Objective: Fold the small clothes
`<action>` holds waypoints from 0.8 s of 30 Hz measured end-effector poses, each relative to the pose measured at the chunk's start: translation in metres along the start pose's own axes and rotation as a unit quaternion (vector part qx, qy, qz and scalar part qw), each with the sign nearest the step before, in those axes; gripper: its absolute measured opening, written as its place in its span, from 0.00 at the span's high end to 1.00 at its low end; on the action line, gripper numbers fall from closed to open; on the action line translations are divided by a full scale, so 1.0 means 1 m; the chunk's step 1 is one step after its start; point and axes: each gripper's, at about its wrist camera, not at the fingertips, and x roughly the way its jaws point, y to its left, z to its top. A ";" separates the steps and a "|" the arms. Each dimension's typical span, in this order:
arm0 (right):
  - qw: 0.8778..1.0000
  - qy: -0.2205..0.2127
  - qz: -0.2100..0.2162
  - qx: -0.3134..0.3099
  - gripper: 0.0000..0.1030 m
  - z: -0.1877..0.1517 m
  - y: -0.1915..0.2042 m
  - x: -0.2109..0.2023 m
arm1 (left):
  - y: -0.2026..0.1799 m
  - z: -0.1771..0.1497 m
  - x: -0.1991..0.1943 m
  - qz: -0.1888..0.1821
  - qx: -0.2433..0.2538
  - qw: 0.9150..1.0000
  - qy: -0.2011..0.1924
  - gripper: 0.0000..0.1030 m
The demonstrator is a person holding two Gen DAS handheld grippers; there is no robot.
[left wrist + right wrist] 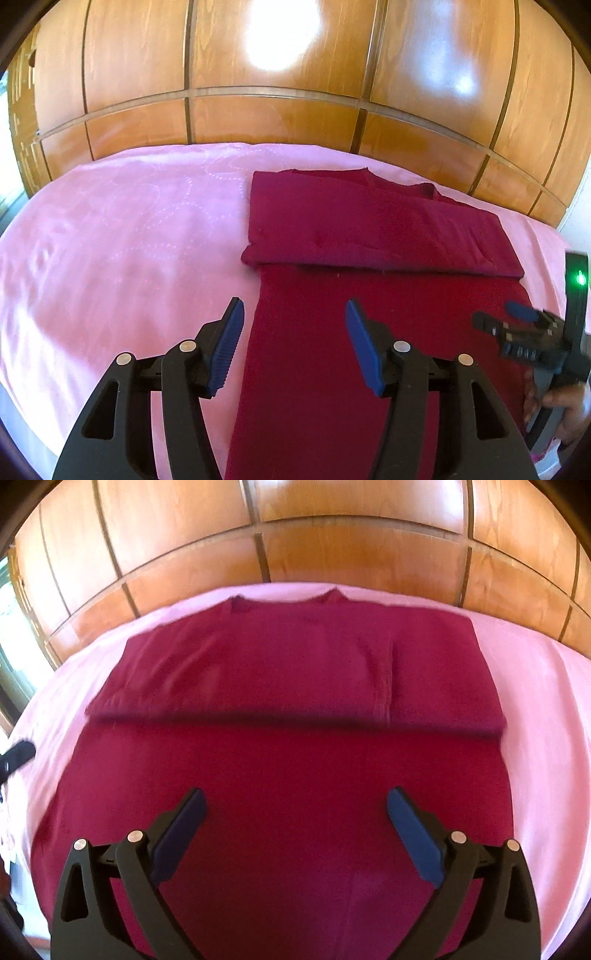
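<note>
Both grippers point(294, 317) point(295, 808) — black plastic arms, blue ribbed pads point(229, 347), silver screws; green LED on right.

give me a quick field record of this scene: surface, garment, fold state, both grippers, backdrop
surface: pink quilted bedspread
garment: dark red knit top, lying flat on the bedspread
fold state: far part doubled into a thicker band across its width; near part a single layer
left hand-held gripper: open, empty, above the garment's left edge
right hand-held gripper: open, empty, above the garment's near part
backdrop: glossy wooden panelled wall behind the bed
</note>
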 end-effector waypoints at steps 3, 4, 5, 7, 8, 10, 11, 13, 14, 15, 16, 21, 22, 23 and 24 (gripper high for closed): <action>1.000 -0.004 -0.010 -0.009 0.02 -0.018 0.005 -0.012 | 0.003 -0.007 -0.003 -0.003 -0.004 1.000 0.005 0.45; 1.000 -0.004 -0.009 -0.006 0.02 -0.022 0.005 -0.013 | 0.003 -0.010 -0.004 -0.003 -0.004 1.000 0.008 0.45; 1.000 -0.005 -0.008 0.001 0.02 -0.028 0.004 -0.017 | 0.004 -0.013 -0.004 -0.003 -0.005 1.000 0.011 0.45; 1.000 -0.008 -0.005 0.010 0.02 -0.036 0.002 -0.022 | 0.006 -0.019 -0.004 -0.002 -0.008 1.000 0.017 0.45; 1.000 -0.009 -0.005 0.012 0.02 -0.039 0.001 -0.023 | 0.007 -0.022 -0.003 -0.001 -0.010 1.000 0.020 0.45; 1.000 -0.013 -0.008 0.010 0.02 -0.045 0.002 -0.026 | 0.010 -0.029 -0.003 0.000 -0.013 0.999 0.029 0.45; 1.000 -0.014 -0.010 0.008 0.02 -0.046 0.003 -0.027 | 0.012 -0.033 -0.002 0.001 -0.015 0.999 0.033 0.45; 1.000 -0.017 -0.012 0.007 0.02 -0.048 0.004 -0.028 | 0.014 -0.038 -0.001 0.003 -0.015 0.999 0.039 0.45; 1.000 -0.019 -0.012 0.007 0.02 -0.049 0.003 -0.029 | 0.015 -0.041 -0.001 0.003 -0.016 0.999 0.043 0.45; 1.000 -0.021 -0.011 0.006 0.02 -0.050 0.002 -0.029 | 0.017 -0.044 -0.001 0.004 -0.016 0.999 0.044 0.45; 1.000 -0.022 -0.012 0.006 0.02 -0.050 0.003 -0.029 | 0.018 -0.046 -0.001 0.005 -0.014 0.999 0.046 0.45; 1.000 -0.019 -0.010 0.006 0.02 -0.051 0.003 -0.030 | 0.025 -0.056 -0.001 0.006 -0.013 0.998 0.057 0.45; 1.000 -0.012 -0.006 0.005 0.02 -0.049 0.003 -0.031 | 0.027 -0.058 -0.002 0.003 -0.013 0.998 0.059 0.45; 1.000 -0.004 0.003 0.005 0.02 -0.047 0.001 -0.034 | 0.030 -0.060 -0.004 -0.002 -0.013 0.998 0.061 0.45; 1.000 0.000 0.010 0.007 0.03 -0.046 -0.002 -0.037 | 0.032 -0.063 -0.007 -0.007 -0.011 0.998 0.062 0.45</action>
